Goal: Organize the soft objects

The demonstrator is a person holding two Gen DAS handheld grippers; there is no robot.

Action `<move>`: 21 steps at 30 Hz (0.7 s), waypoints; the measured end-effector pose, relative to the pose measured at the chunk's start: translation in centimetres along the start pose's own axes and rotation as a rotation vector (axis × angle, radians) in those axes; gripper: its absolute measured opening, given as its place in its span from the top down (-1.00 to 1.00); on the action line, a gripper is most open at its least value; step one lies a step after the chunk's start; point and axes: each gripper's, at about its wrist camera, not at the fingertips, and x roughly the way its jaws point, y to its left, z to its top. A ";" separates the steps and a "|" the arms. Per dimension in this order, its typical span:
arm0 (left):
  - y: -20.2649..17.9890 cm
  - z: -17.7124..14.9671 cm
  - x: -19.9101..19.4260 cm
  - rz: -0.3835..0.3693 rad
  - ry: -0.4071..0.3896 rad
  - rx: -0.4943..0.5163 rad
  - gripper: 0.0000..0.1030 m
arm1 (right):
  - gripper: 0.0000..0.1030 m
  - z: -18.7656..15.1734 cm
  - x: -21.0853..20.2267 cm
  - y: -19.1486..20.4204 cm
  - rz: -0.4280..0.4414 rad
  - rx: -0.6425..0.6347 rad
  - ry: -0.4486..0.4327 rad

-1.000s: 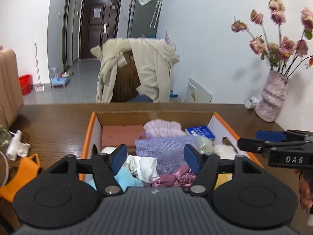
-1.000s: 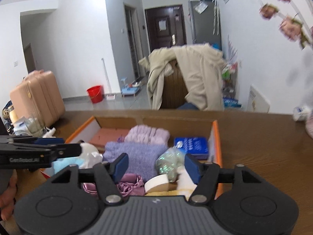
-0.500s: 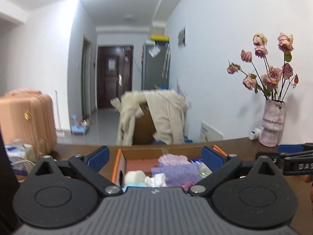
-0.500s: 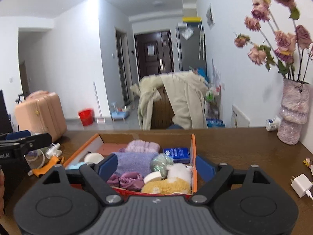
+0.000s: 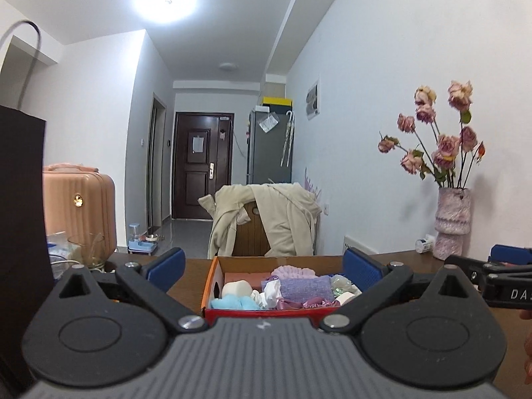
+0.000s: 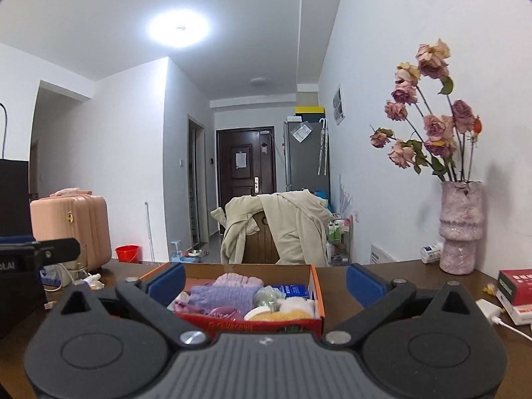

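An orange cardboard box [image 5: 212, 282] sits on the brown table, filled with soft things: a lilac knit cloth [image 5: 304, 284], a light blue fluffy piece [image 5: 234, 302], a white roll [image 5: 236, 288] and a crumpled mauve cloth [image 5: 316, 303]. It also shows in the right wrist view [image 6: 317, 296], with a yellow plush [image 6: 286, 316] and a blue packet [image 6: 292, 290]. My left gripper [image 5: 264, 266] is open and empty, pulled back in front of the box. My right gripper [image 6: 264, 277] is open and empty, also back from the box.
A pink vase [image 6: 460, 226] of dried roses stands at the back right. A red and white box [image 6: 517, 291] and a white charger [image 6: 487, 309] lie at right. A dark bag [image 5: 20, 232], a glass jar [image 5: 84, 249] and a pink suitcase [image 6: 71, 229] are at left. A chair with a beige coat [image 5: 266, 219] stands behind the table.
Both grippers have opened wide, pulled back from over the box and tilted up, so that the box now looks smaller and lower in both views.
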 end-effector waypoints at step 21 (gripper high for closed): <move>-0.7 -4.9 -19.3 0.047 0.051 -0.014 -1.00 | -1.00 -6.0 -18.3 4.5 0.032 -0.016 0.142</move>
